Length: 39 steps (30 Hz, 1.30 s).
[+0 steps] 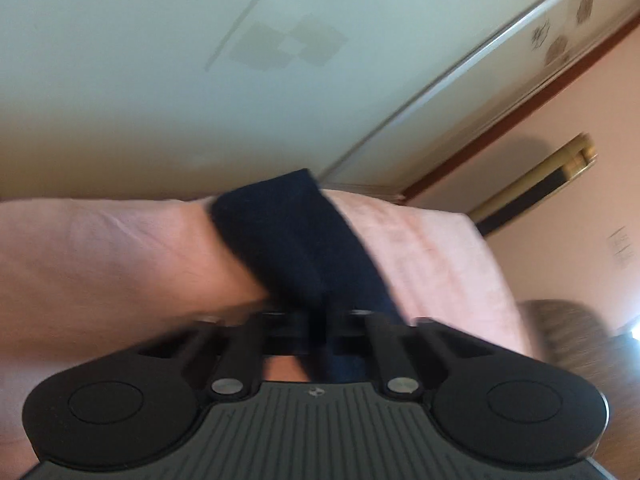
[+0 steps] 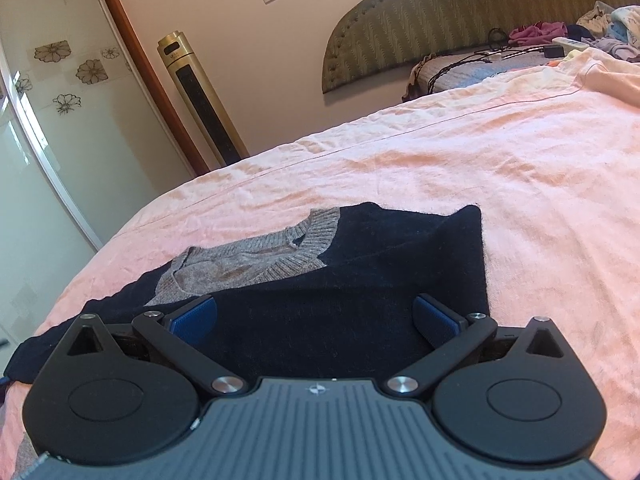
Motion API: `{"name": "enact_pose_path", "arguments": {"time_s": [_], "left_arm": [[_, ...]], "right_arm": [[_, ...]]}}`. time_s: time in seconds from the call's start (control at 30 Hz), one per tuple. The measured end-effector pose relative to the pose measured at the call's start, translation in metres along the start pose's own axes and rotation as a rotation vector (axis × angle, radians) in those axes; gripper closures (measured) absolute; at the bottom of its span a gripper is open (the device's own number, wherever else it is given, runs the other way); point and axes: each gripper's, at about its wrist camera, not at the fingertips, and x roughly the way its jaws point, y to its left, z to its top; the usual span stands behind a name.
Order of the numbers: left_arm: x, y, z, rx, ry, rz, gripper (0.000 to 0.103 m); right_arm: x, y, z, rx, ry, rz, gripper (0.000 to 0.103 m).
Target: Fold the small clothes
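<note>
A small dark navy sweater (image 2: pixel 360 256) with a grey knit collar (image 2: pixel 256 258) lies on the pink bedsheet (image 2: pixel 480 168). My right gripper (image 2: pixel 316 318) is open just above its near part, with the blue pads (image 2: pixel 194 316) wide apart and nothing between them. My left gripper (image 1: pixel 316 320) is shut on a navy part of the sweater (image 1: pixel 296 240), likely a sleeve, and holds it lifted above the pink sheet (image 1: pixel 100 264). The left view is blurred and tilted.
A gold tower fan (image 2: pixel 200 100) stands by the wall beside a glass wardrobe door (image 2: pixel 60 100). The padded headboard (image 2: pixel 460 12), cables and a heap of clothes (image 2: pixel 592 36) are at the far end of the bed.
</note>
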Motion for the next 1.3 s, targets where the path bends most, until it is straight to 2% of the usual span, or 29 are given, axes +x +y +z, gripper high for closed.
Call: {"name": "enact_pose_path", "arguments": {"time_s": [0.07, 0.13, 0.2, 0.3, 0.37, 0.43, 0.47, 0.53, 0.57, 0.63, 0.67, 0.73, 0.8, 0.83, 0.87, 0.9, 0.97, 1.0, 1.07, 1.13, 1.23, 1.27, 1.3], "left_arm": [[-0.009, -0.012, -0.009, 0.046, -0.044, 0.045, 0.098], [-0.024, -0.038, -0.029, 0.173, -0.113, 0.070, 0.098], [-0.040, -0.078, -0.057, 0.340, -0.157, 0.010, 0.098], [-0.073, -0.148, -0.133, 0.611, -0.128, -0.201, 0.098], [-0.092, -0.186, -0.197, 0.792, -0.017, -0.390, 0.098], [-0.097, -0.213, -0.258, 0.943, 0.222, -0.539, 0.097], [-0.095, -0.220, -0.287, 1.003, 0.356, -0.577, 0.097], [-0.091, -0.226, -0.325, 1.082, 0.537, -0.558, 0.096], [-0.092, -0.223, -0.334, 1.096, 0.573, -0.534, 0.096], [-0.101, -0.211, -0.331, 1.069, 0.524, -0.547, 0.095], [-0.104, -0.204, -0.327, 1.049, 0.505, -0.545, 0.089], [-0.101, -0.186, -0.308, 0.983, 0.493, -0.548, 0.071], [-0.098, -0.165, -0.294, 0.911, 0.458, -0.572, 0.025], [-0.095, -0.156, -0.291, 0.883, 0.422, -0.596, 0.018], [-0.085, -0.152, -0.293, 0.843, 0.399, -0.623, 0.015], [-0.082, -0.148, -0.286, 0.783, 0.411, -0.645, 0.015], [-0.068, -0.147, -0.281, 0.723, 0.392, -0.626, 0.014], [-0.068, -0.147, -0.280, 0.713, 0.390, -0.623, 0.014], [-0.070, -0.152, -0.280, 0.722, 0.388, -0.626, 0.012], [-0.071, -0.152, -0.279, 0.727, 0.388, -0.630, 0.011], [-0.069, -0.154, -0.277, 0.712, 0.392, -0.637, 0.010], [-0.067, -0.153, -0.276, 0.705, 0.393, -0.639, 0.010], [-0.067, -0.153, -0.276, 0.701, 0.394, -0.641, 0.010]], "right_arm": [[-0.001, -0.001, 0.000, 0.007, -0.003, 0.004, 0.000], [-0.001, -0.002, 0.000, 0.015, -0.005, 0.009, 0.000], [-0.002, -0.003, 0.000, 0.022, -0.007, 0.014, 0.000], [-0.003, -0.006, 0.001, 0.039, -0.012, 0.026, 0.000], [-0.004, -0.009, 0.001, 0.058, -0.017, 0.040, 0.000], [-0.005, -0.012, 0.001, 0.074, -0.021, 0.052, 0.000], [-0.005, -0.014, 0.001, 0.084, -0.023, 0.060, 0.000], [-0.006, -0.017, 0.001, 0.102, -0.027, 0.075, 0.000], [-0.006, -0.019, 0.001, 0.110, -0.030, 0.082, 0.000], [-0.007, -0.021, 0.001, 0.124, -0.033, 0.094, 0.000], [-0.007, -0.022, 0.001, 0.132, -0.035, 0.100, 0.000], [-0.007, -0.024, 0.001, 0.143, -0.036, 0.110, 0.000], [-0.007, -0.026, 0.001, 0.151, -0.038, 0.115, 0.000], [-0.007, -0.026, 0.002, 0.145, -0.035, 0.111, 0.000], [-0.007, -0.024, 0.003, 0.130, -0.026, 0.100, 0.000], [-0.007, -0.020, 0.005, 0.104, -0.004, 0.079, 0.000], [-0.009, -0.005, 0.013, 0.071, 0.058, 0.013, 0.000], [-0.011, 0.002, 0.017, 0.083, 0.077, 0.021, 0.000], [-0.014, 0.018, 0.023, 0.084, 0.118, 0.120, 0.002], [0.000, 0.039, 0.029, 0.039, 0.229, 0.131, 0.008], [0.027, 0.060, 0.025, -0.039, 0.361, 0.074, 0.031], [0.030, 0.065, 0.022, -0.062, 0.357, 0.062, 0.032], [0.031, 0.069, 0.021, -0.079, 0.350, 0.061, 0.044]]}}
